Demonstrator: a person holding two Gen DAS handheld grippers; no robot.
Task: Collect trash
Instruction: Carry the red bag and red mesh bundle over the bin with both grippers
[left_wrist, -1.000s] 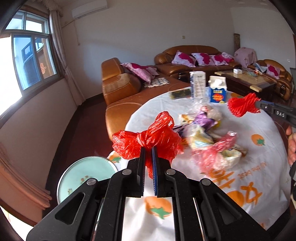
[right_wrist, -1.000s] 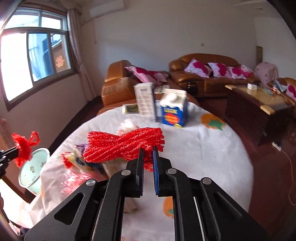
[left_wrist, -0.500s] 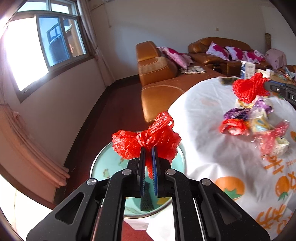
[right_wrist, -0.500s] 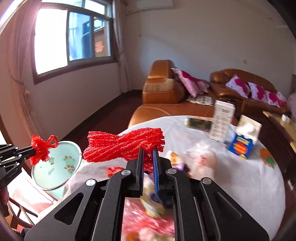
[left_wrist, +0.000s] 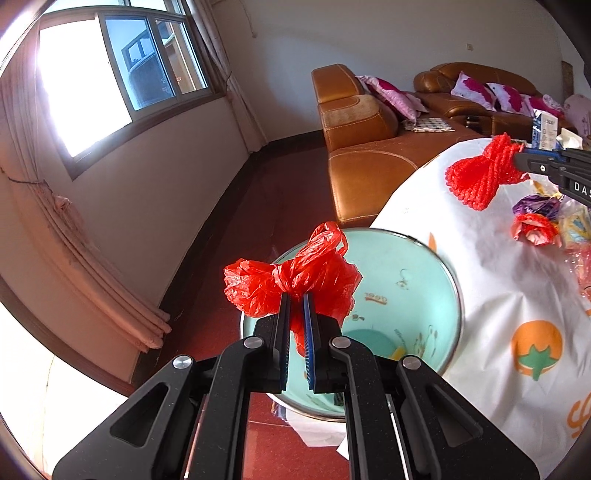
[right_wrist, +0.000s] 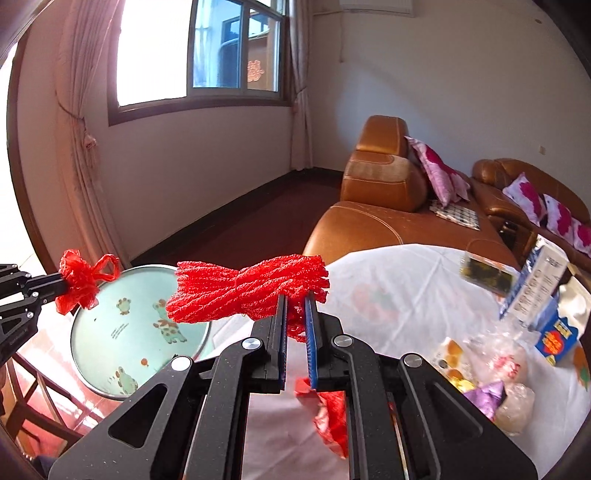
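My left gripper (left_wrist: 294, 301) is shut on a knotted red plastic bag (left_wrist: 291, 275) and holds it over the open mouth of a pale green bin (left_wrist: 399, 288) beside the table. My right gripper (right_wrist: 295, 304) is shut on a bundle of red mesh netting (right_wrist: 243, 291) and holds it above the table's edge, right of the bin (right_wrist: 122, 343). The left gripper with the bag (right_wrist: 83, 280) shows at the left of the right wrist view. The right gripper's netting (left_wrist: 480, 175) shows at the right of the left wrist view.
A round table with a white cloth (left_wrist: 491, 295) carries several wrappers (right_wrist: 491, 384), a blue carton (right_wrist: 557, 332) and a white box (right_wrist: 535, 284). Brown leather sofas (right_wrist: 380, 206) stand behind. A window (right_wrist: 207, 48) and curtain are on the left wall.
Both grippers have swung left with their loads. The red bag is now over the bin's mouth, and the netting has come nearer the table's edge by the bin.
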